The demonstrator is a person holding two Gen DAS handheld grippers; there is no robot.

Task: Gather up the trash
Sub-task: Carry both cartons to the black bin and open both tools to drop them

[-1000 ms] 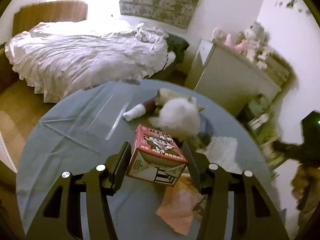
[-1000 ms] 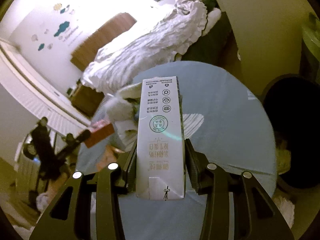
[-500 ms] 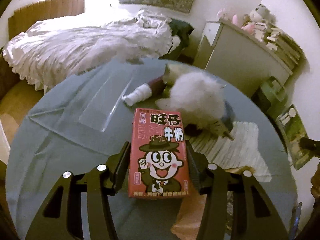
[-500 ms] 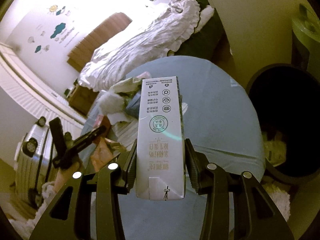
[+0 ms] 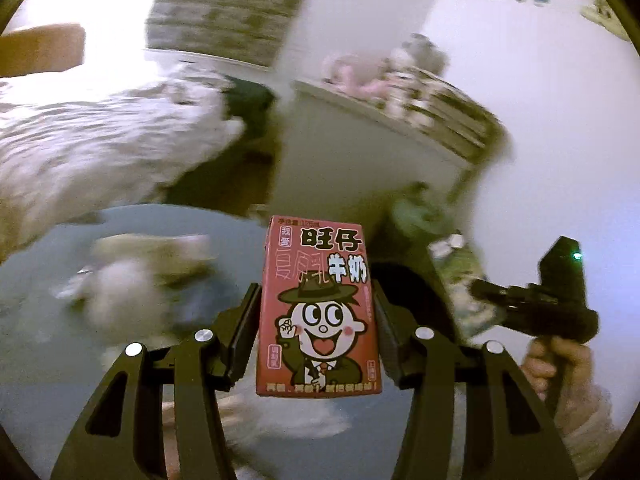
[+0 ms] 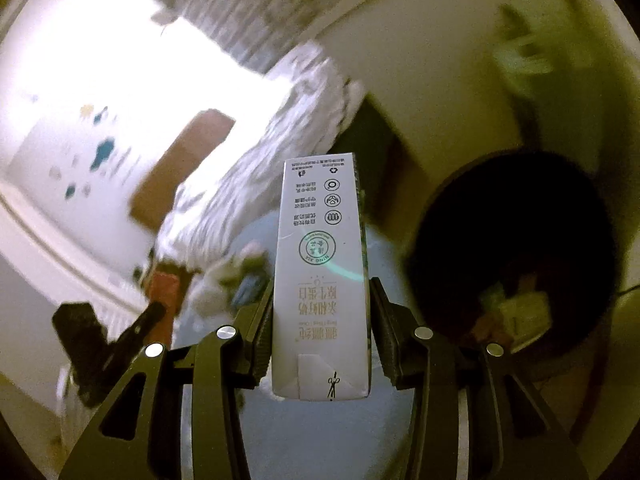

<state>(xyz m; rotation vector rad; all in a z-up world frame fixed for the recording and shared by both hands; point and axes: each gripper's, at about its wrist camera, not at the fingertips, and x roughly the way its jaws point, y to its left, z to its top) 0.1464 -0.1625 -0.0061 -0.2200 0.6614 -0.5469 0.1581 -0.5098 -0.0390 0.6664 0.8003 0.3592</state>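
Red milk carton (image 5: 318, 312) sits clamped upright between the fingers of our left gripper (image 5: 318, 320), raised above the blue table (image 5: 36, 344). Our right gripper (image 6: 320, 320) grips a tall white carton (image 6: 320, 280) the same way, its print upside down. We see a dark bin (image 6: 516, 248) just right of it, trash inside.

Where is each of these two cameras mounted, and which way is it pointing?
Left wrist: rides the left gripper, looking along its fingers past the red milk carton toward the dresser; the other hand shows.
Right wrist: rides the right gripper, looking past the white carton toward the black bin.
Shared: the blue table and the bed.
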